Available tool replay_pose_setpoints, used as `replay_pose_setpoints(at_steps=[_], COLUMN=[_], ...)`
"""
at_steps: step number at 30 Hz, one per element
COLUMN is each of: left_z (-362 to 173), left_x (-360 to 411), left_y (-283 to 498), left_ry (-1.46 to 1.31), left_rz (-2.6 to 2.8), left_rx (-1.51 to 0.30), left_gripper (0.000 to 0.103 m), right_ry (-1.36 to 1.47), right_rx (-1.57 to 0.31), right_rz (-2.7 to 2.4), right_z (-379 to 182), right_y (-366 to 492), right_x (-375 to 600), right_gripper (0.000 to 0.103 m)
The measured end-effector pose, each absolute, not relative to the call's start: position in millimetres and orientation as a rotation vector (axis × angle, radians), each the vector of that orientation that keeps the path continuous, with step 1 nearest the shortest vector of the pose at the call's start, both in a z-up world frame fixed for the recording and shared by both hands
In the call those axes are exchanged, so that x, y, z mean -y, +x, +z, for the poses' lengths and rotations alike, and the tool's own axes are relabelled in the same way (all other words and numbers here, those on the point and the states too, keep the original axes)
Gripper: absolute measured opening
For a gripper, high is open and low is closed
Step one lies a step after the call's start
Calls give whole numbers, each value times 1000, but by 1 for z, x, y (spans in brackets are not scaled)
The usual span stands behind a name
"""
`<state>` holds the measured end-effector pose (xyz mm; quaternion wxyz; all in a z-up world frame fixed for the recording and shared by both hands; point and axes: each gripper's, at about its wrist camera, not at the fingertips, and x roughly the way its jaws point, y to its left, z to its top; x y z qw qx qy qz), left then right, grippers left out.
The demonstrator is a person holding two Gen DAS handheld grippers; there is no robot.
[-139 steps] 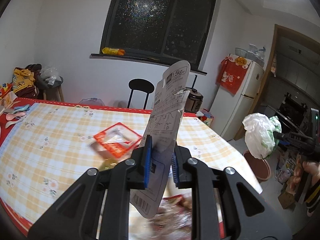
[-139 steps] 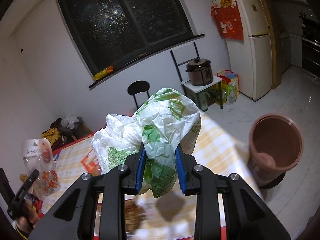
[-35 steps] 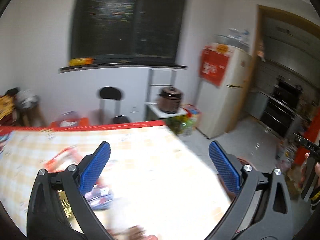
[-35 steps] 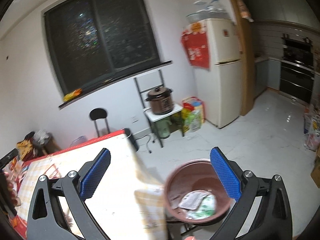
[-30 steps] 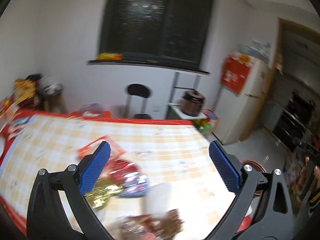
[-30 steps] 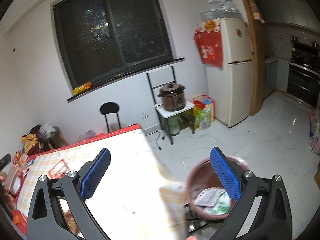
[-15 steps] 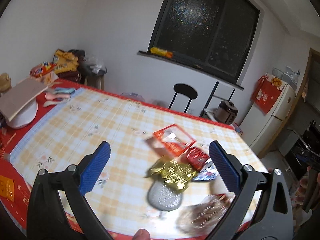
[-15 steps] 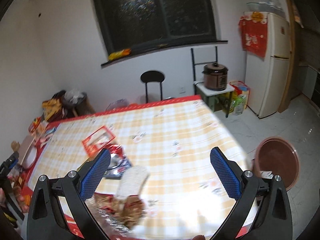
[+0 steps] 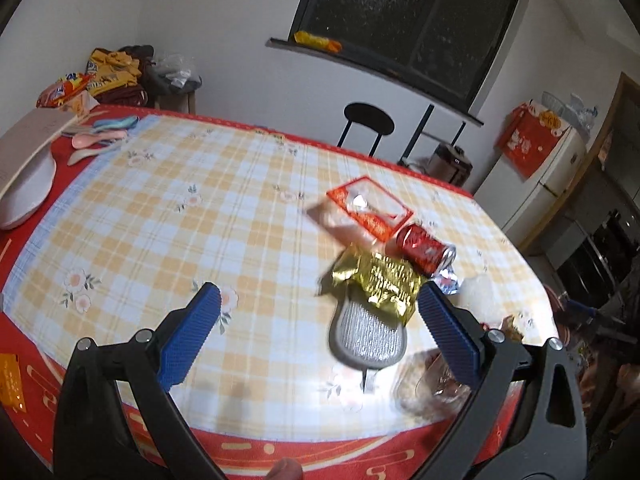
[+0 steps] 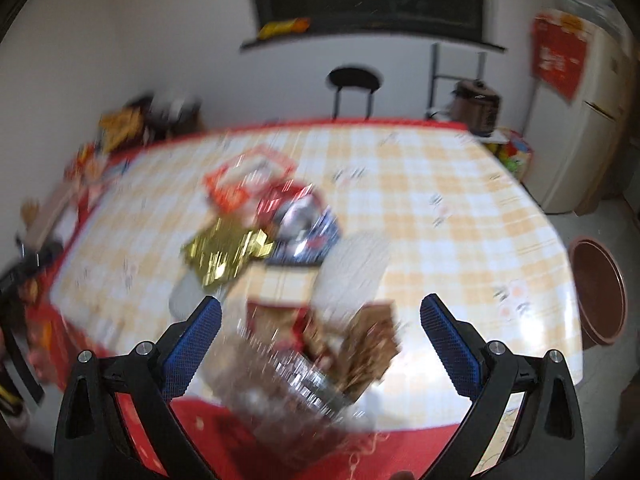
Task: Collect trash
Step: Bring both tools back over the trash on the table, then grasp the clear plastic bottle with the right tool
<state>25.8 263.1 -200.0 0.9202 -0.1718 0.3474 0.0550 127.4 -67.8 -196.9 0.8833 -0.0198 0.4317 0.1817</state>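
Observation:
Trash lies in a loose heap on the checked tablecloth. It includes a red-and-white packet, a red can, a gold foil wrapper and a grey oval piece. A clear wrapper with brown contents lies near the front edge, blurred. My left gripper is open and empty above the table's near side, the heap just beyond its right finger. My right gripper is open and empty over the clear wrapper. The brown bin stands on the floor to the right of the table.
Pastel spoons and a white dish under a board lie at the table's left end. A black stool, a rice cooker on a rack and a fridge stand behind. Snack bags pile at the back left.
Both grippers have swung from the bin side back over the table and dropped closer to the trash heap. Both stay open and empty. The right view is now motion-blurred.

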Motion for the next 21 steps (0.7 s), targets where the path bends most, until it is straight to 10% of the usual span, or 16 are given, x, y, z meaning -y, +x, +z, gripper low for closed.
replay_pose_setpoints(at_steps=[21], left_z=[-225], left_x=[-260], left_y=[7], left_ry=[-377], left_rz=[110], left_rx=[-758], left_gripper=[97], right_ry=[-391], right_rx=[-1089], right_rz=[670], right_z=[-285], right_y=[130], right_x=[6], right_gripper=[98])
